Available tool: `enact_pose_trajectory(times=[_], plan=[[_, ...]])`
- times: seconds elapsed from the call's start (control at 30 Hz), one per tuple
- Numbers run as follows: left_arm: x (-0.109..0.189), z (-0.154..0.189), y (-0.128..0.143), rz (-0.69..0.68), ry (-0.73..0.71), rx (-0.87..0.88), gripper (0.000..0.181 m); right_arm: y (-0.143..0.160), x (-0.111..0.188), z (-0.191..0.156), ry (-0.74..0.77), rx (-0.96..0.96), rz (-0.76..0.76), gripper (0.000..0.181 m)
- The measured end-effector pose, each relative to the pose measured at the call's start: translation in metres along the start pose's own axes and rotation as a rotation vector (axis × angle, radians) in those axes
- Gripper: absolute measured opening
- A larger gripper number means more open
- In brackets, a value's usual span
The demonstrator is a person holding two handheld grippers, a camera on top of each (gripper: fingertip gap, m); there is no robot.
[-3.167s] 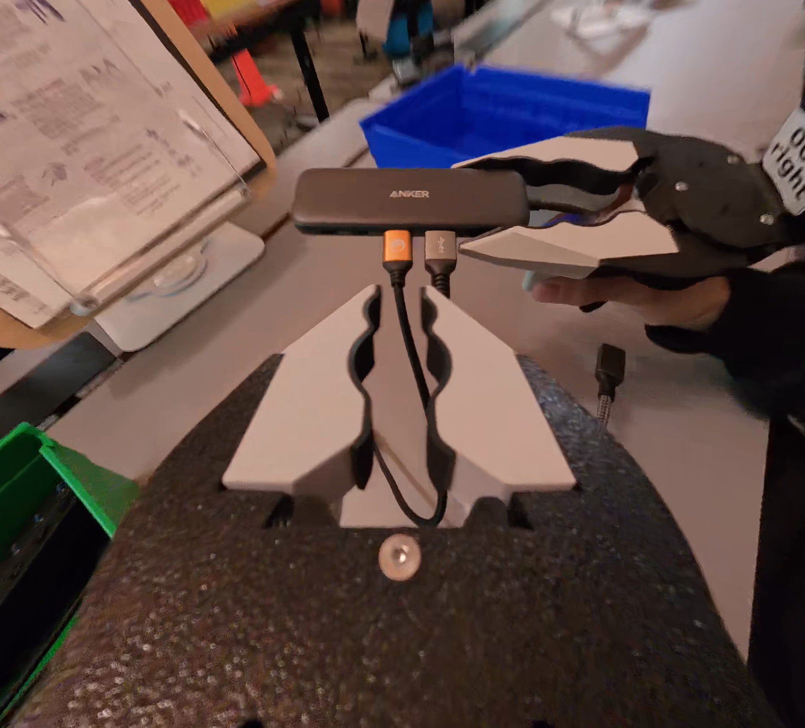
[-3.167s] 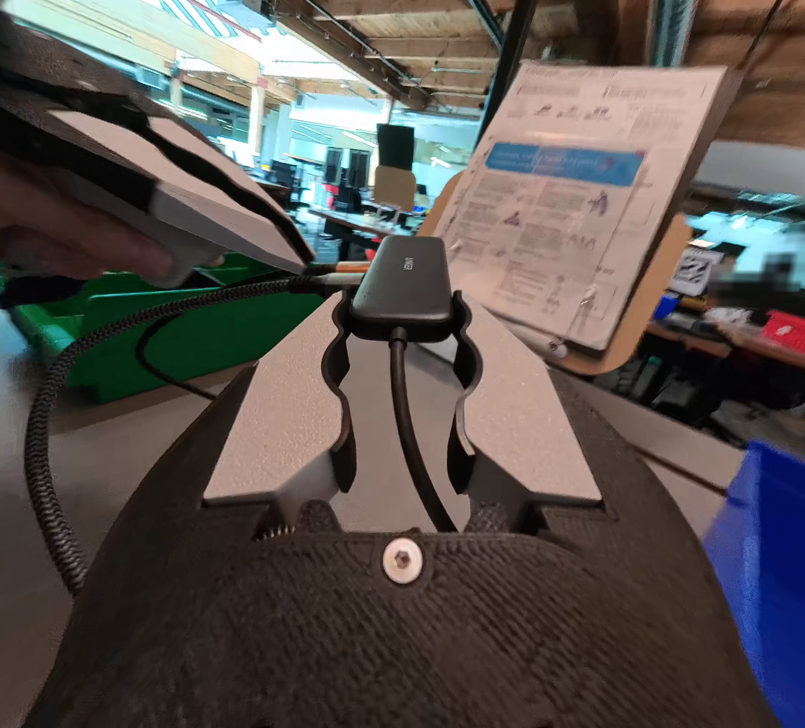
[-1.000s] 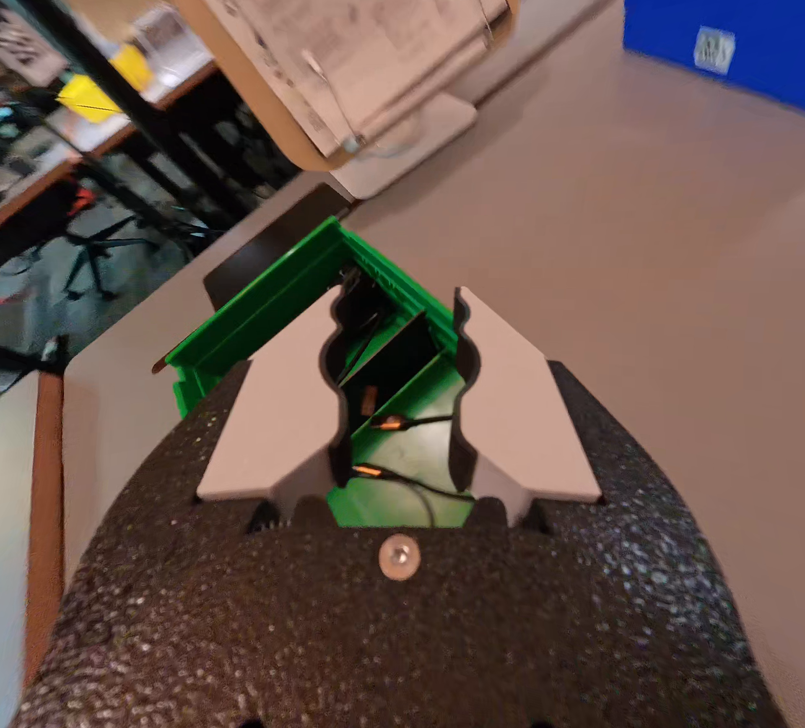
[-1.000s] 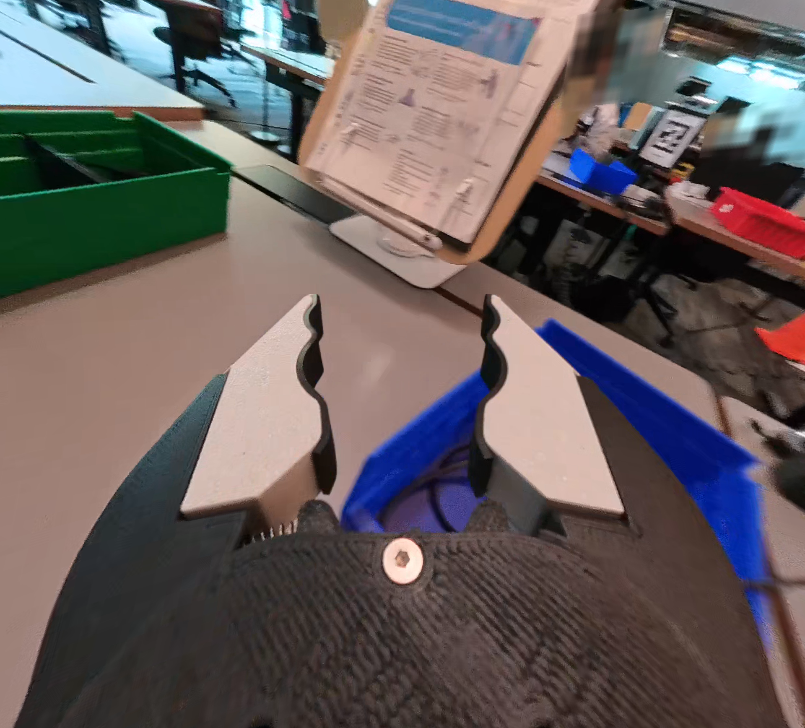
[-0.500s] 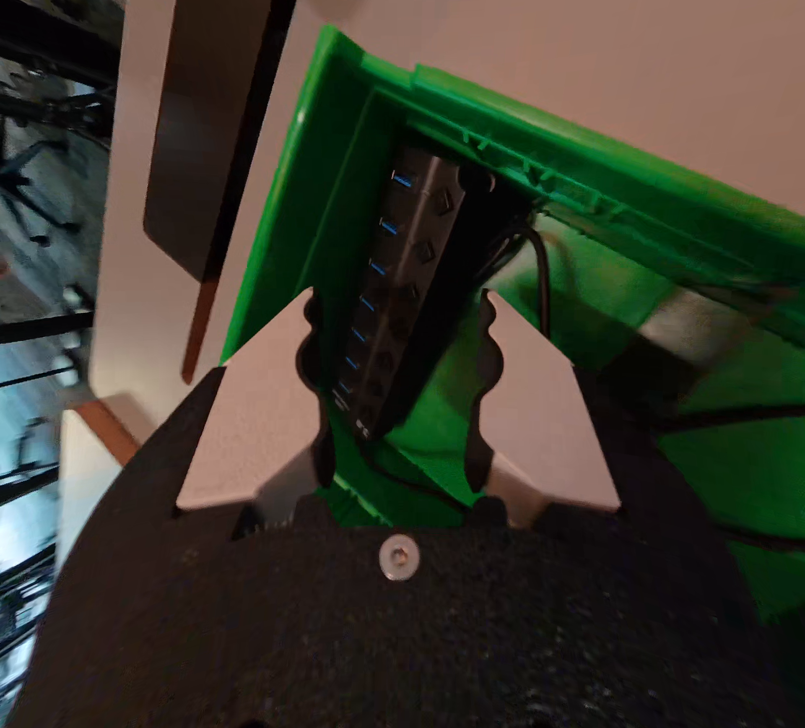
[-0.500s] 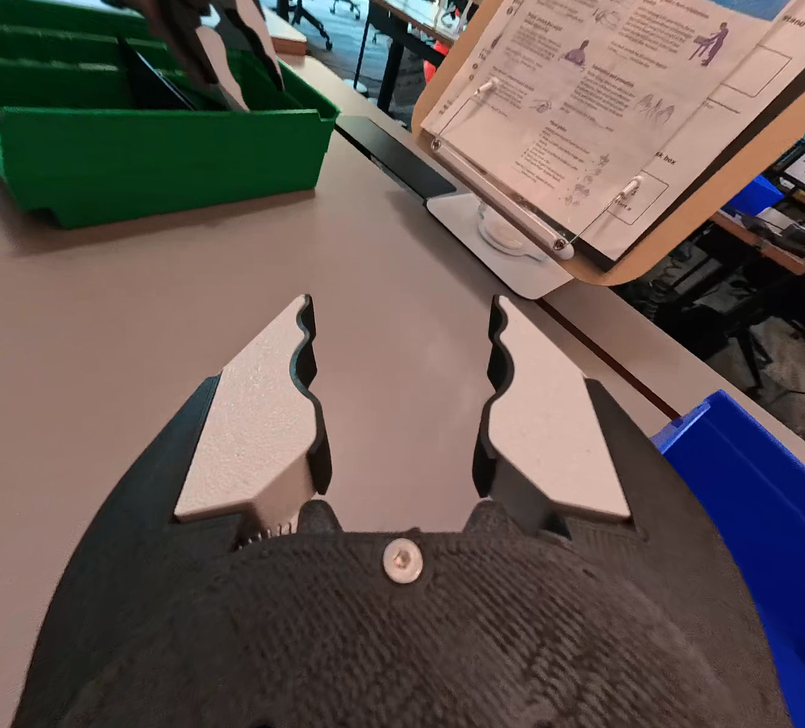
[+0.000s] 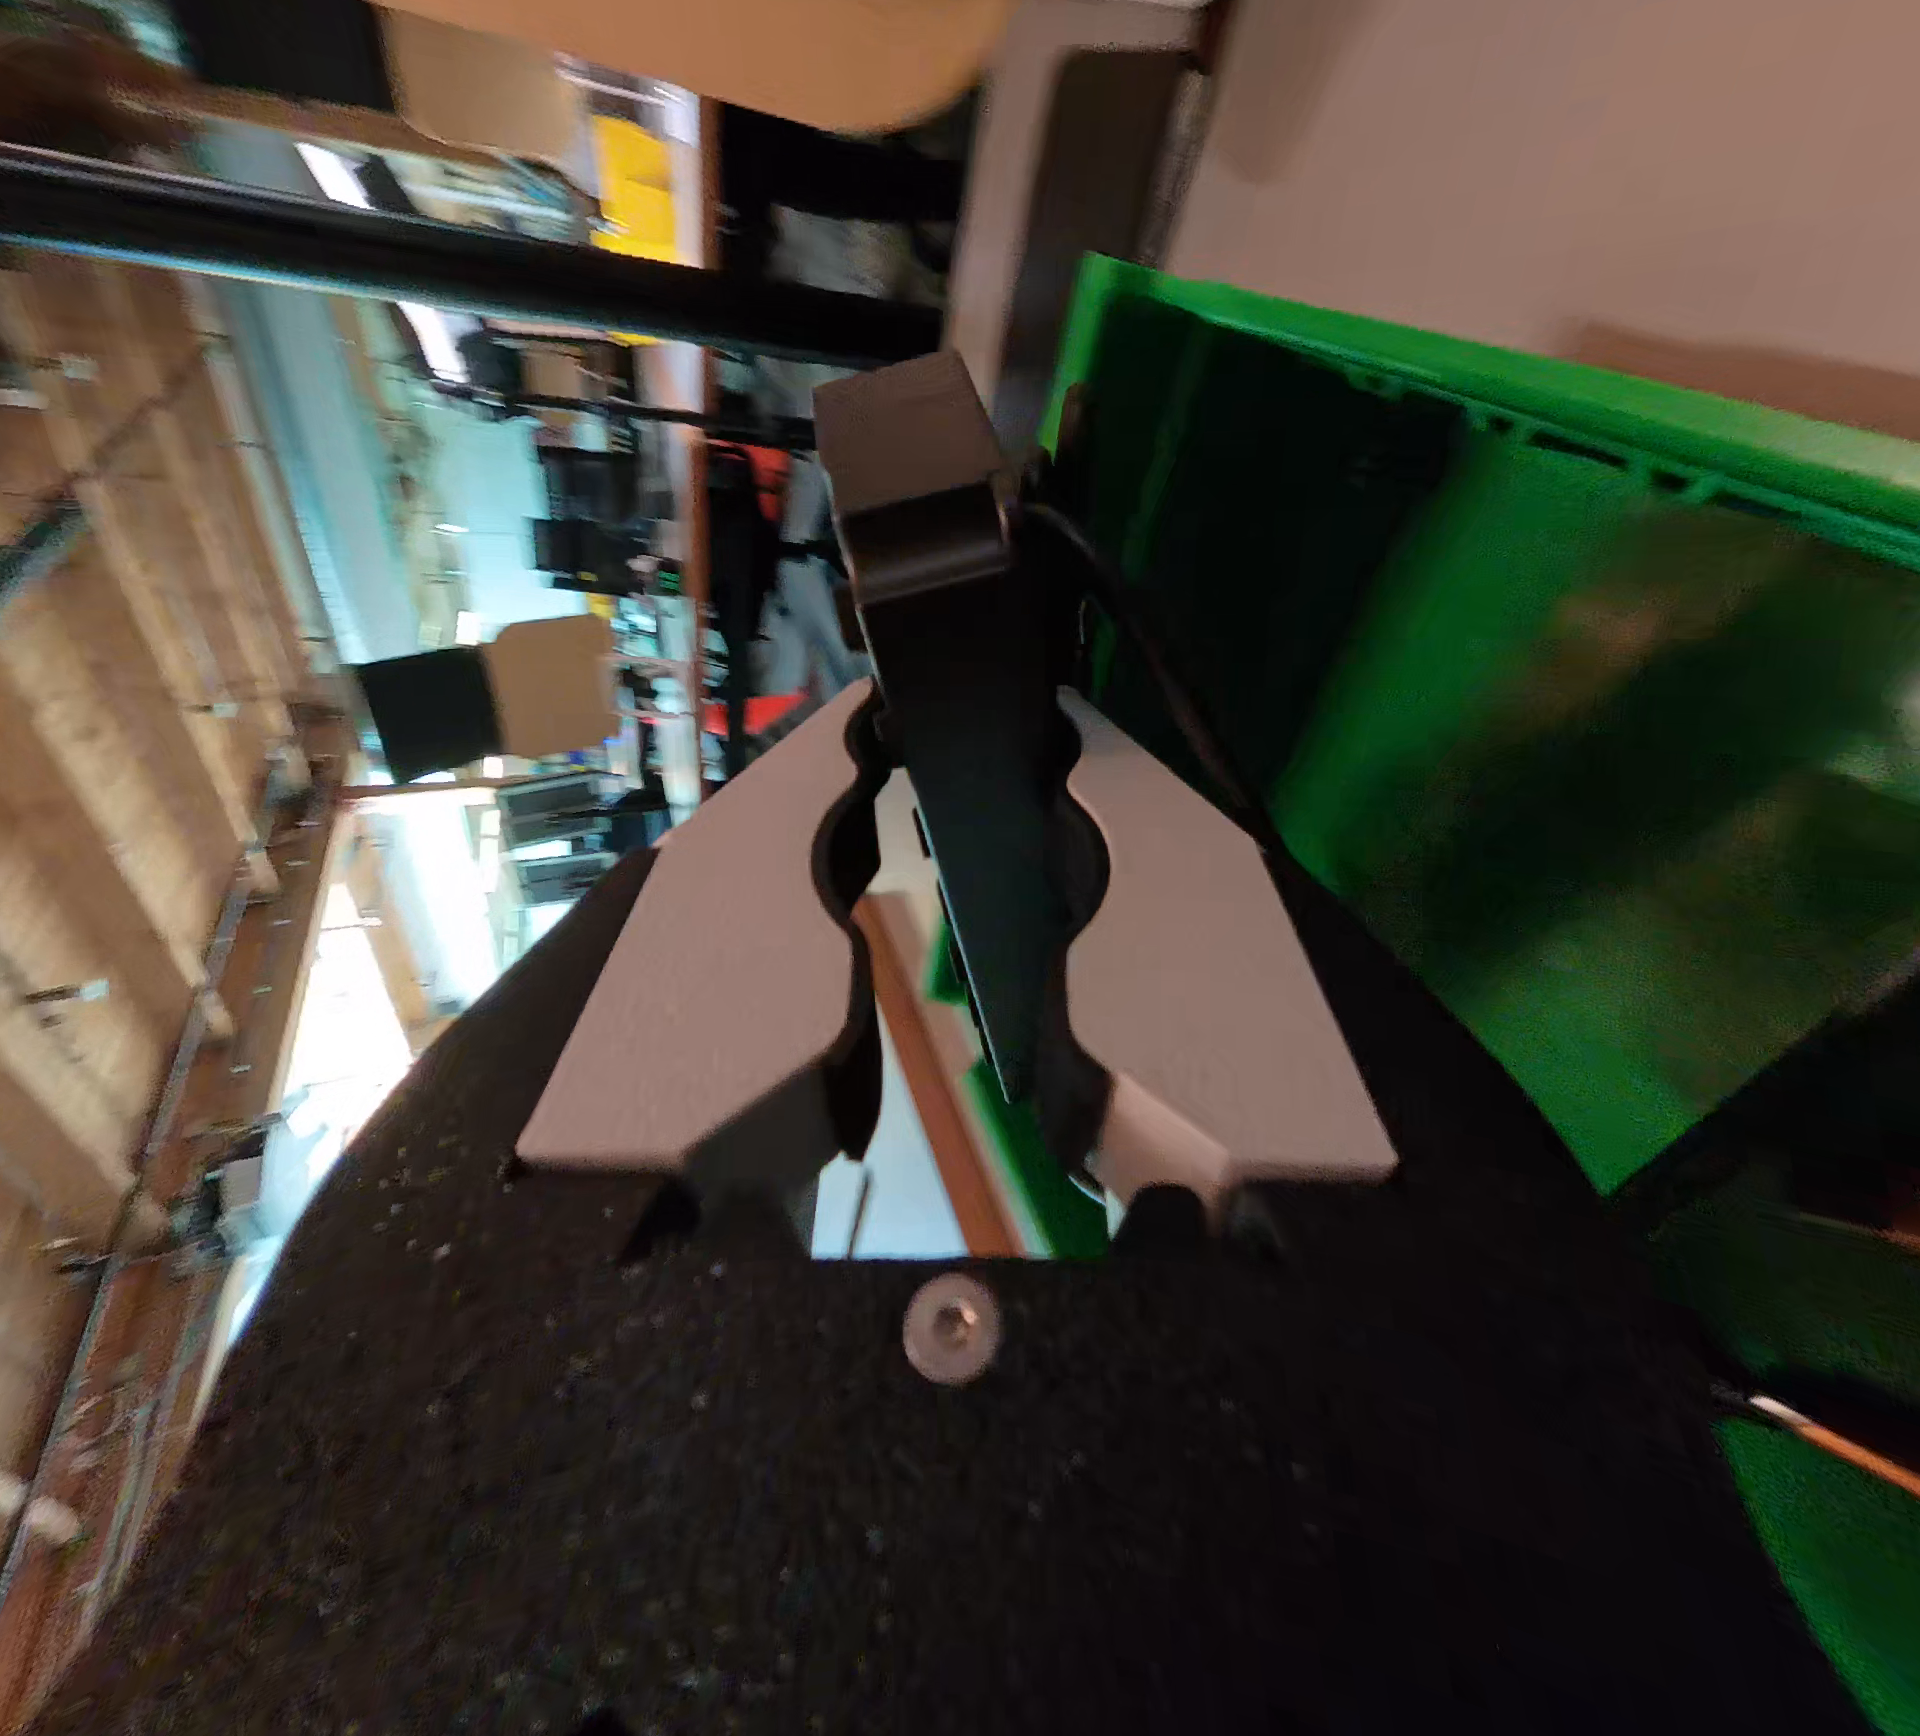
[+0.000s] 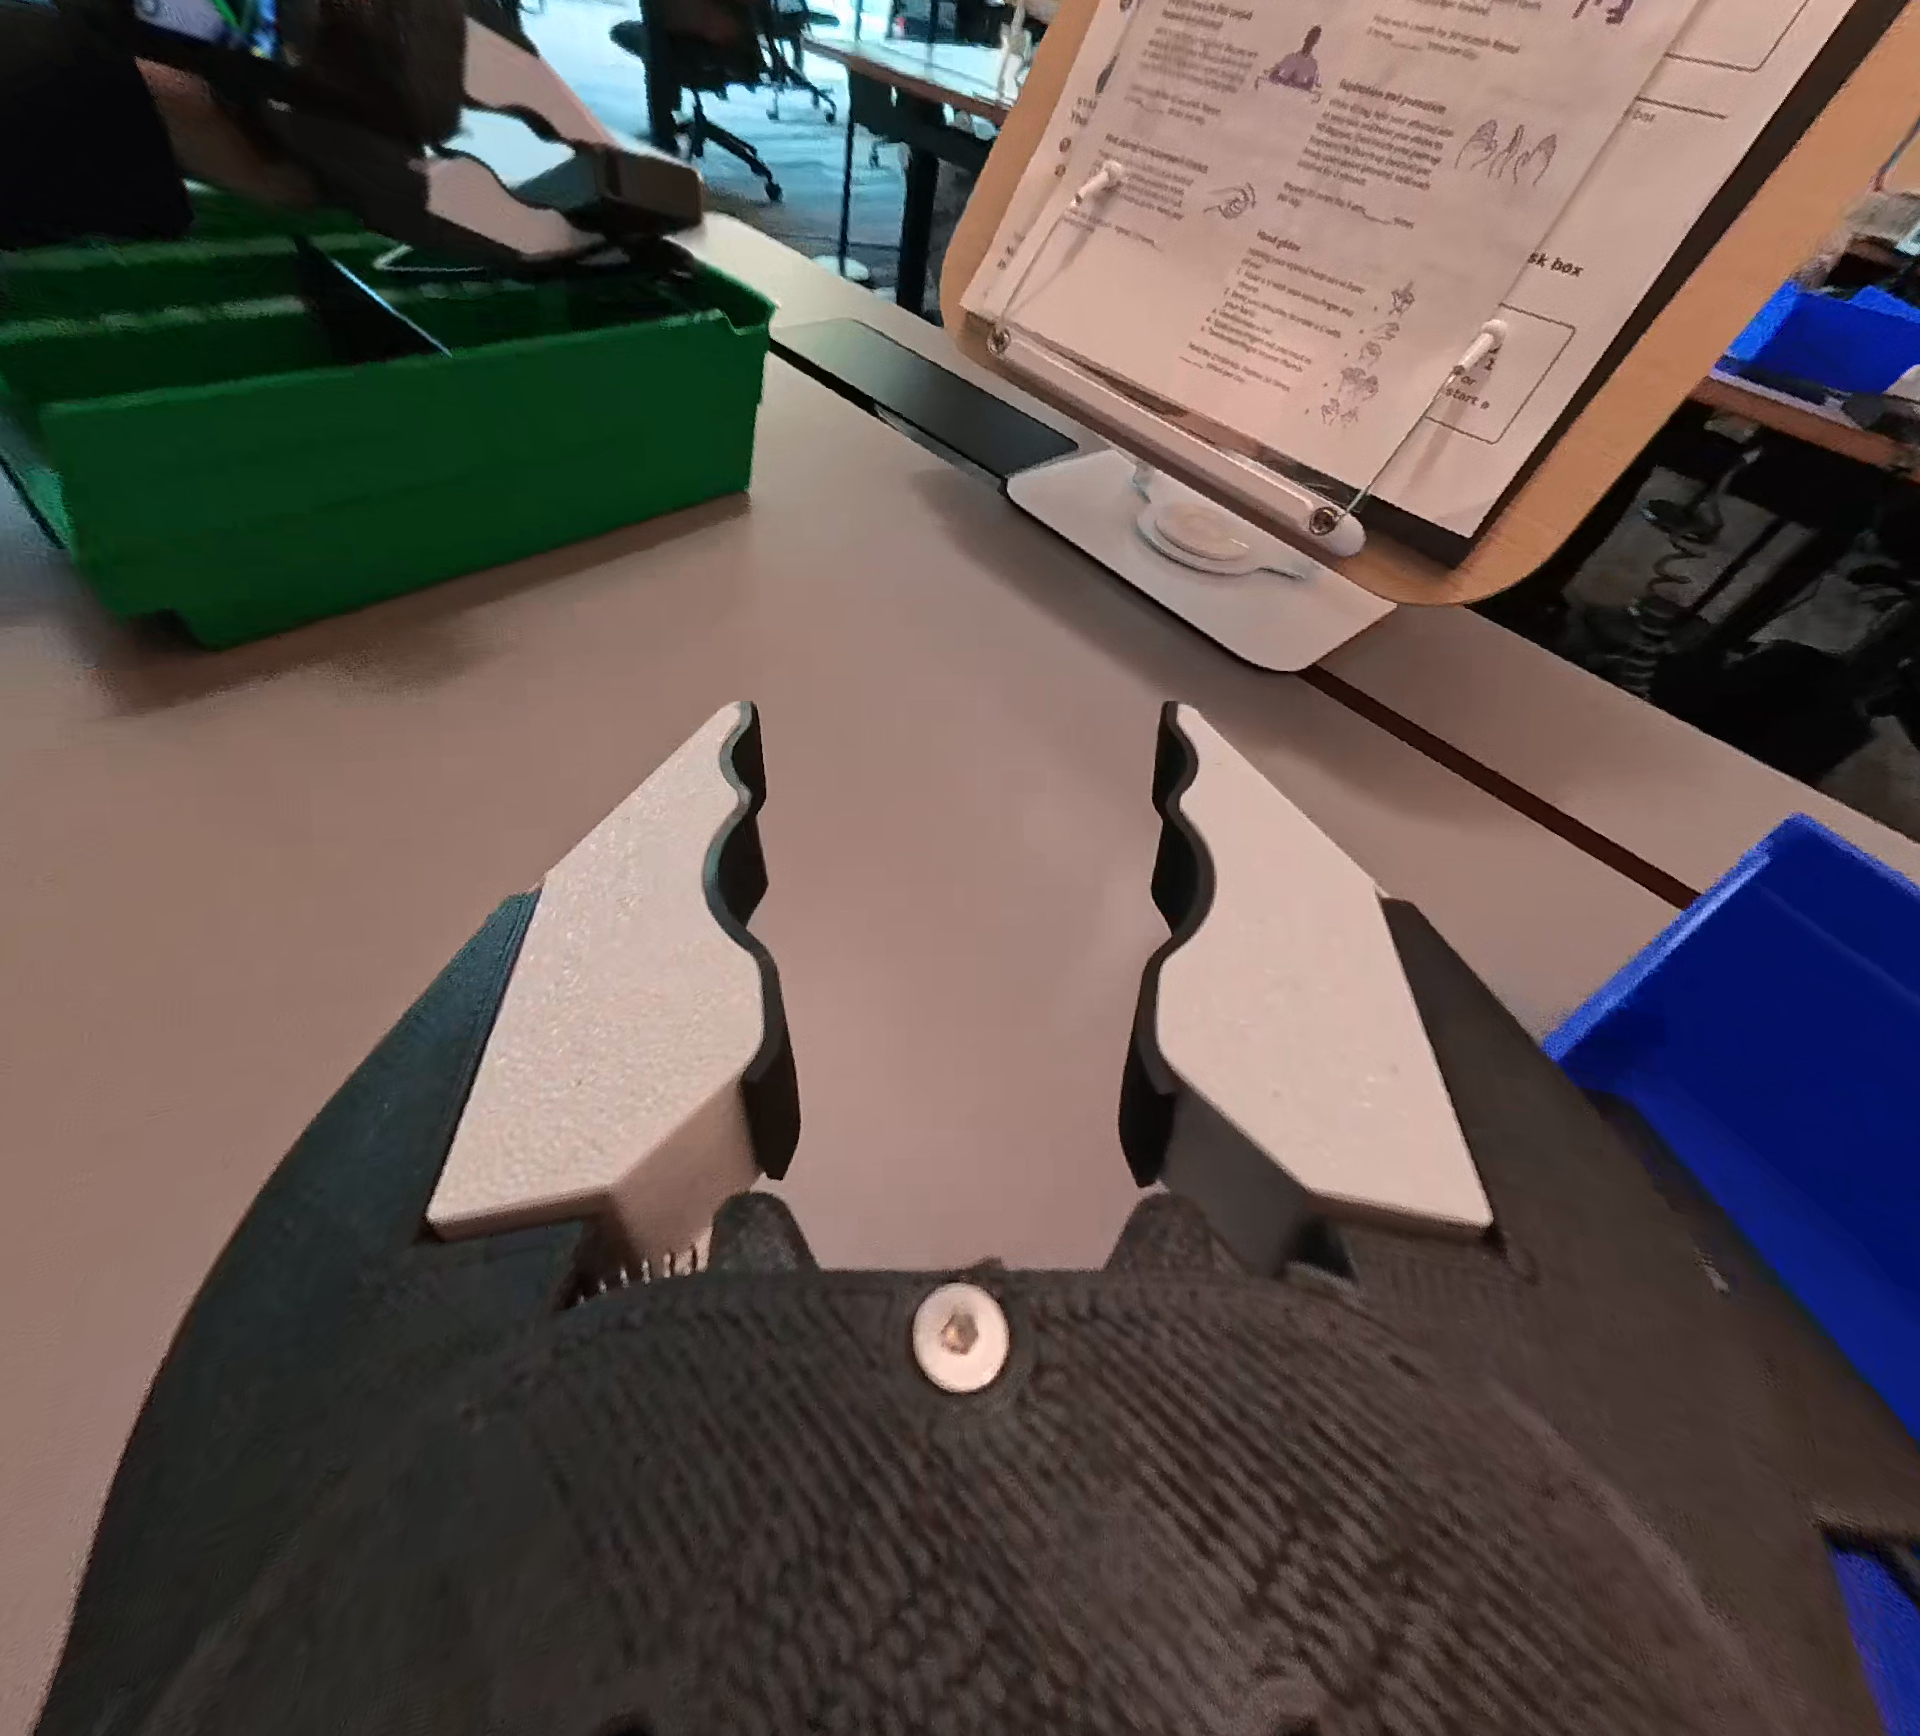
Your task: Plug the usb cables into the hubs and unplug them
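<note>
The left gripper (image 7: 961, 720) is clamped on a black hub (image 7: 951, 710), lifted over the green bin (image 7: 1558, 751); a thin cable (image 7: 1143, 647) trails from the hub into the bin. The right gripper (image 8: 956, 730) gapes wide and empty above the table (image 8: 935, 626), beside a blue bin (image 8: 1766, 1063).

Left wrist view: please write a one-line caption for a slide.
Left gripper shut on a long black USB hub, held above the green bin with its thin cable trailing inside.
</note>
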State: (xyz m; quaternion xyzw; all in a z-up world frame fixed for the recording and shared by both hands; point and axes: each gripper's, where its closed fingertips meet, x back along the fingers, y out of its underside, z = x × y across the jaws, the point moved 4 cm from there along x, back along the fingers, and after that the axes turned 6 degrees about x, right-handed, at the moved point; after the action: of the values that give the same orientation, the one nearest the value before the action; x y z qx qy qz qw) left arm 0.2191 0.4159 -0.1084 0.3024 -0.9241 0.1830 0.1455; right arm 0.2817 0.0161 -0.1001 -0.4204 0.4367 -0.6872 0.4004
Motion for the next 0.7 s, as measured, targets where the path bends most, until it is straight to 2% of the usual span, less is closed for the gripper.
enact_pose_trajectory(times=[0.17, 0.3, 0.4, 0.5, 0.6, 0.7], plan=[[0.093, -0.065, -0.048, 0.223, -0.310, -0.095, 0.026, -0.027, 0.003, -0.018, -0.136, -0.194, 0.173, 0.074], [0.174, -0.081, -0.101, 0.421, -0.511, -0.199, 0.026, -0.054, 0.004, -0.039, -0.252, -0.321, 0.308, 0.076], [0.214, -0.061, -0.137, 0.509, -0.633, -0.329, 0.025, -0.078, 0.012, -0.059, -0.327, -0.372, 0.417, 0.079], [0.241, -0.015, -0.168, 0.641, -0.713, -0.462, 0.025, -0.099, 0.022, -0.085, -0.472, -0.488, 0.521, 0.081], [0.251, 0.032, -0.189, 0.727, -0.763, -0.578, 0.025, -0.101, 0.020, -0.104, -0.660, -0.632, 0.479, 0.084], [0.246, 0.061, -0.197, 0.782, -0.748, -0.617, 0.026, -0.090, 0.015, -0.115, -0.793, -0.688, 0.395, 0.083]])
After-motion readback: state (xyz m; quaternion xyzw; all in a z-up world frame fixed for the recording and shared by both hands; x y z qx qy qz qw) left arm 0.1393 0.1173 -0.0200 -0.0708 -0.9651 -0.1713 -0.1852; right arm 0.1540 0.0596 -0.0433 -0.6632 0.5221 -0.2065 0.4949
